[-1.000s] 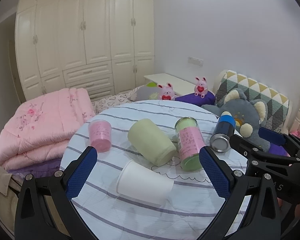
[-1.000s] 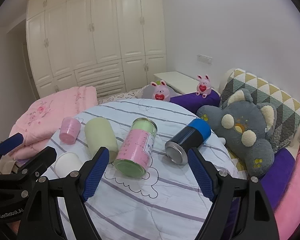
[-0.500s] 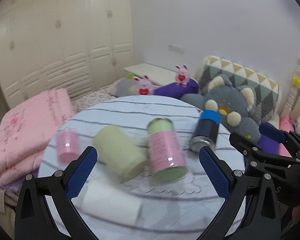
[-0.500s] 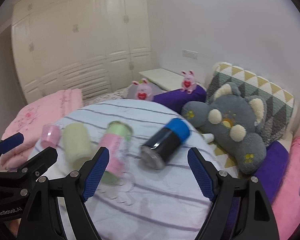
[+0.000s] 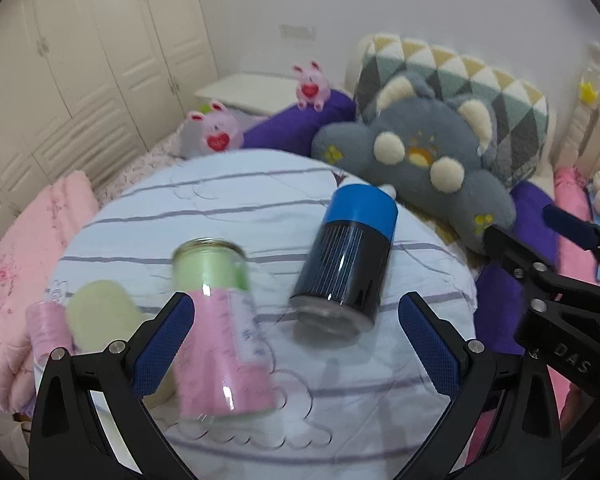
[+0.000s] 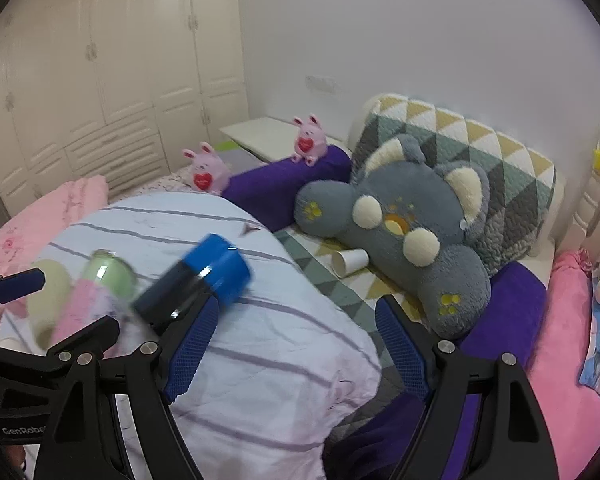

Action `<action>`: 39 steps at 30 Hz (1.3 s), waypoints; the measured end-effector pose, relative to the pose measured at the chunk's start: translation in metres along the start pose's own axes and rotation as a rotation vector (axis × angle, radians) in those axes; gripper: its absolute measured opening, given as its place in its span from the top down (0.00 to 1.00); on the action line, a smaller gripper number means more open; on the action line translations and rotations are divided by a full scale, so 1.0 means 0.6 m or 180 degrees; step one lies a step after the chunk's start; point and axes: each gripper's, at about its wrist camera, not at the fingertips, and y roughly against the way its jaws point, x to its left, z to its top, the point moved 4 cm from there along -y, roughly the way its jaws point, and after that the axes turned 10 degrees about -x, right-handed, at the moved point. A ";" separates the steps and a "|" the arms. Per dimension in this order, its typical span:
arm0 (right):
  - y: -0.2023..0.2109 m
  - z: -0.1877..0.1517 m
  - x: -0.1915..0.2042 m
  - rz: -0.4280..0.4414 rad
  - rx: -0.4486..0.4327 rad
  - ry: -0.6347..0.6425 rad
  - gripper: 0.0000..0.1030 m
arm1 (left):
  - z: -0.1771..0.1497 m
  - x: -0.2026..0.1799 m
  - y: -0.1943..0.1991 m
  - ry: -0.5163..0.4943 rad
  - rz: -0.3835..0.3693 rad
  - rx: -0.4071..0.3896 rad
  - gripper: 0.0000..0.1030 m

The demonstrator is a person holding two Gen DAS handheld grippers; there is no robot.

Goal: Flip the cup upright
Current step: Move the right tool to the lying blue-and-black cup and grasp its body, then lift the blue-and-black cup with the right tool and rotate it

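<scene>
A black cup with a blue band (image 5: 346,258) lies on its side on the round striped table (image 5: 236,196); it also shows in the right wrist view (image 6: 196,286). A pink and green cup (image 5: 220,336) lies on its side to its left, also in the right wrist view (image 6: 96,300). A pale green cup (image 5: 100,316) and a small pink cup (image 5: 46,330) sit further left. My left gripper (image 5: 296,350) is open, just short of the black cup. My right gripper (image 6: 296,350) is open above the table's right edge.
A grey plush bear (image 6: 404,232) and a patterned pillow (image 6: 496,168) lie right of the table. A white paper cup (image 6: 350,262) lies on the bed beside the bear. Pink blankets (image 5: 24,240) are at the left. A purple bolster (image 6: 284,184) lies behind.
Both grippers have swung to the right and moved closer to the table. The black cup now sits between my left gripper's fingers in view. The white cup has left the left wrist view.
</scene>
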 end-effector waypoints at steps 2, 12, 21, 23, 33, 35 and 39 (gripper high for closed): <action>-0.013 -0.004 -0.009 -0.0036 0.0029 0.0050 0.20 | 0.003 -0.010 -0.030 -0.0026 -0.0031 0.0200 0.00; -0.081 -0.028 -0.054 -0.0012 0.0258 -0.0049 0.20 | 0.009 -0.051 -0.107 -0.0282 -0.0190 0.0587 0.00; -0.125 -0.044 -0.064 0.0023 0.0398 -0.0088 0.20 | 0.002 -0.064 -0.161 -0.0363 -0.0296 0.0891 0.06; -0.133 -0.048 -0.066 0.0028 0.0437 -0.0105 0.20 | -0.004 -0.070 -0.172 -0.0430 -0.0248 0.0956 0.21; -0.120 -0.040 -0.048 0.0241 0.0380 -0.0172 0.20 | 0.004 -0.066 -0.148 -0.0461 -0.0141 0.0813 0.31; -0.111 -0.036 -0.049 0.0235 0.0351 -0.0185 0.20 | 0.009 -0.065 -0.130 -0.0445 -0.0134 0.0758 0.31; -0.083 -0.024 -0.047 0.0266 0.0275 -0.0210 0.20 | 0.015 -0.062 -0.097 -0.0426 -0.0126 0.0689 0.33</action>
